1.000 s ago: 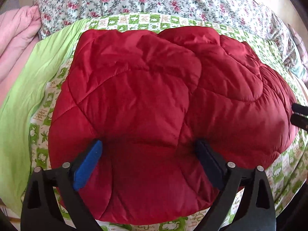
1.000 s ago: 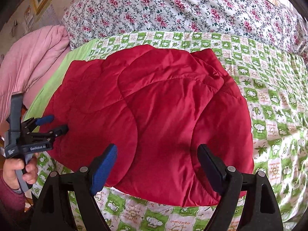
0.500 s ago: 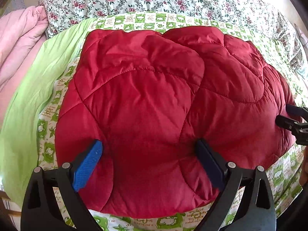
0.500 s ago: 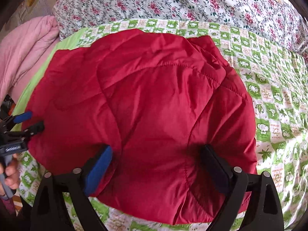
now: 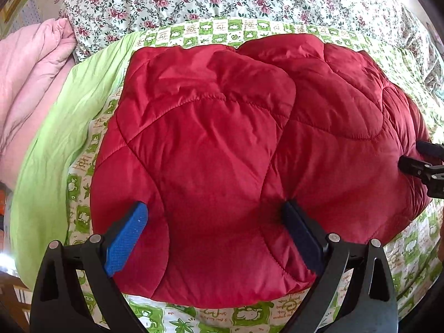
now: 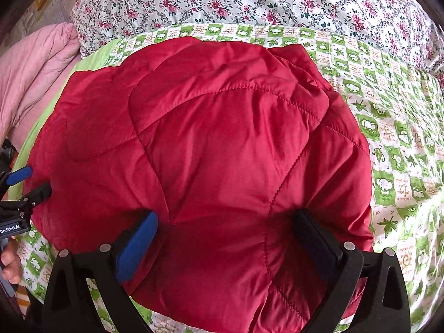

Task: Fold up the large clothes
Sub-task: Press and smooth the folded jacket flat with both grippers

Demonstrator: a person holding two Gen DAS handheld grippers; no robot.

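A red quilted puffer jacket [image 5: 222, 138] [image 6: 222, 138] lies folded into a thick bundle on the bed. My left gripper [image 5: 214, 208] is wide open, its fingertips pressed down into the jacket's near left part, with padding bulging between them. My right gripper [image 6: 227, 215] presses into the near right part; its jaws are opening, jacket fabric sits between them, and the pads do not pinch it. Each gripper also shows in the other's view: the right gripper [image 5: 413, 155] at the jacket's right edge, the left gripper [image 6: 37, 180] at its left edge.
The jacket rests on a green-and-white patterned cover [image 6: 388, 144]. A floral quilt [image 5: 222, 0] lies behind it. A pink blanket [image 5: 30, 83] is heaped at the left, beside a plain green sheet [image 5: 50, 152]. A hand [image 6: 9, 263] holds the left gripper's handle.
My right gripper has sunk from the jacket's near edge onto the jacket, and its jaws have spread wider. The left gripper has stayed pressed in place, only tilting a little.
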